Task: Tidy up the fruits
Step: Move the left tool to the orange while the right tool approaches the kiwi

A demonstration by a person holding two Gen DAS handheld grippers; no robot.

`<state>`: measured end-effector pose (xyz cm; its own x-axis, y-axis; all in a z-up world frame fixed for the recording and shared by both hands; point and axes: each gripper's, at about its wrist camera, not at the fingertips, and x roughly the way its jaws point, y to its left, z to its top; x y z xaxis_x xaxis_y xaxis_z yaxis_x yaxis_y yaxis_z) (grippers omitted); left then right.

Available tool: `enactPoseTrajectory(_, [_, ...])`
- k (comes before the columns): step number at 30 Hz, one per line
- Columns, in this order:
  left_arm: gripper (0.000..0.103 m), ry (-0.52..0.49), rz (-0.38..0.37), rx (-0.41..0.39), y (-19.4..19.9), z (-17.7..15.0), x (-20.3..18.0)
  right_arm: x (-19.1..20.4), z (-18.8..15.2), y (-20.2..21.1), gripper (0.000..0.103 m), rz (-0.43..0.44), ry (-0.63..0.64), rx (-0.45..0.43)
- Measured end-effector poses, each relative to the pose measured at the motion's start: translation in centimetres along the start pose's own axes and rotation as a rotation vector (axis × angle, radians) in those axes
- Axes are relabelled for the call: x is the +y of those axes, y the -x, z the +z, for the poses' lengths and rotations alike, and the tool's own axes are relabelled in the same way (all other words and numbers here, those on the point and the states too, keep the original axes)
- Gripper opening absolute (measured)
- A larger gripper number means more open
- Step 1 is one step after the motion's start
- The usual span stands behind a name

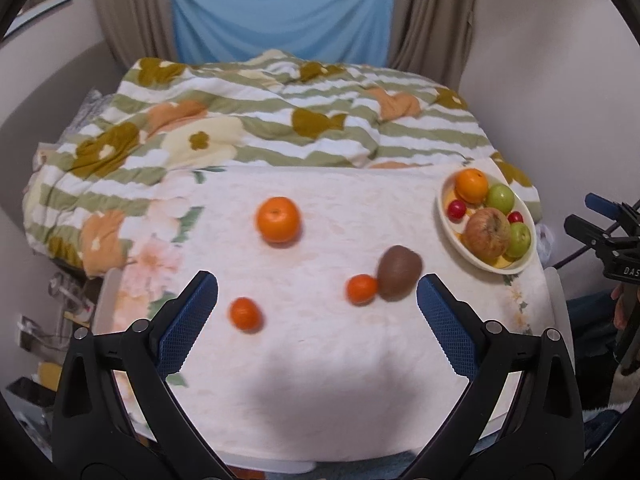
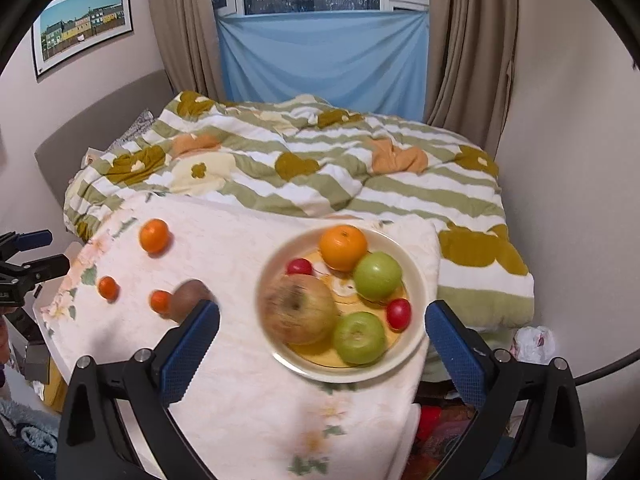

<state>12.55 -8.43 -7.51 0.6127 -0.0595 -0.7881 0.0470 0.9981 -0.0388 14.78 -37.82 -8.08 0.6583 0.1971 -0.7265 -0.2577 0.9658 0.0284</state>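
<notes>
While both pairs of jaws stand wide with nothing between them, the scene is set down from them outward, every place given relative to the plate.

Left gripper (image 1: 317, 312): jaws open and empty, held above the bench (image 1: 328, 380), well apart from the plate (image 1: 448, 224).
Right gripper (image 2: 322, 340): jaws open and empty, held just above the plate's near rim.
Kiwi (image 1: 399, 278): near the plate, on its left, touching one small mandarin (image 1: 362, 289).
Second small mandarin (image 1: 245, 314): farther left of the plate, alone.
Loose orange (image 1: 278, 219): well left of the plate.
Fruit already on the plate: a large apple (image 2: 299, 309), an orange, two green apples, two small red fruits.
Handling, as judged: mandarins are light, soft-skinned and apt to roll; they are best taken across the widest part with a gentle squeeze. The kiwi is easily bruised and best gripped across its short axis. The orange is firmer and heavier.
Writing: only the letters "DAS" are legible on the right gripper's body in the left wrist view.
</notes>
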Motion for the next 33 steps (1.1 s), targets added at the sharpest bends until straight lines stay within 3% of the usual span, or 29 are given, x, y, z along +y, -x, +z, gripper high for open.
enactPoseTrajectory(7, [0.103,-0.002,-0.012,0.001,1.3,-0.6,5.6,5.3,0.4,0.3,0.103,-0.044,-0.033,-0.001])
enactPoseTrajectory(15, [0.103,-0.039,-0.1,0.014,-0.2,0.5,10.7,10.6,0.3,-0.6,0.103,-0.085,-0.105,0.028])
enactPoseTrajectory(25, [0.103,-0.197,-0.21,0.058,-5.4,3.8,12.4,14.6,0.3,-3.3,0.103,-0.183,-0.285,0.094])
enactPoseTrajectory(33, [0.103,-0.286,-0.267,0.101,-11.0,5.5,11.4,15.8,-0.1,-7.4,0.103,-0.242,-0.415,0.174])
